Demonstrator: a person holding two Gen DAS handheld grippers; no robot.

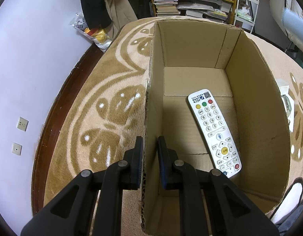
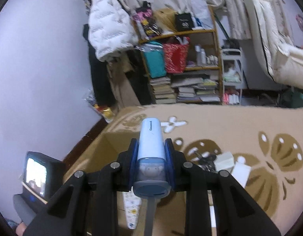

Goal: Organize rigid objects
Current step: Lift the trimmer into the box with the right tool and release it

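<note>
The left gripper (image 1: 149, 147) pinches the cardboard box's (image 1: 255, 90) side wall with its jaws nearly closed. The right gripper (image 2: 151, 157) squeezes a light blue device (image 2: 151, 147), up above the box. A white remote (image 1: 214, 131) lies inside the box. If the blue device slips, it could drop outside the box or hit the remote.

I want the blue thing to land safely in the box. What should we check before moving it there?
1. Left gripper pinching the cardboard box wall: ok.
2. Right gripper clamped on both sides of the light blue device: ok.
3. Room on the box floor beside the remote control: ok.
4. Device's grey strap hanging free of the box edge: cannot tell.
5. Device already over the box opening: cannot tell.
</note>
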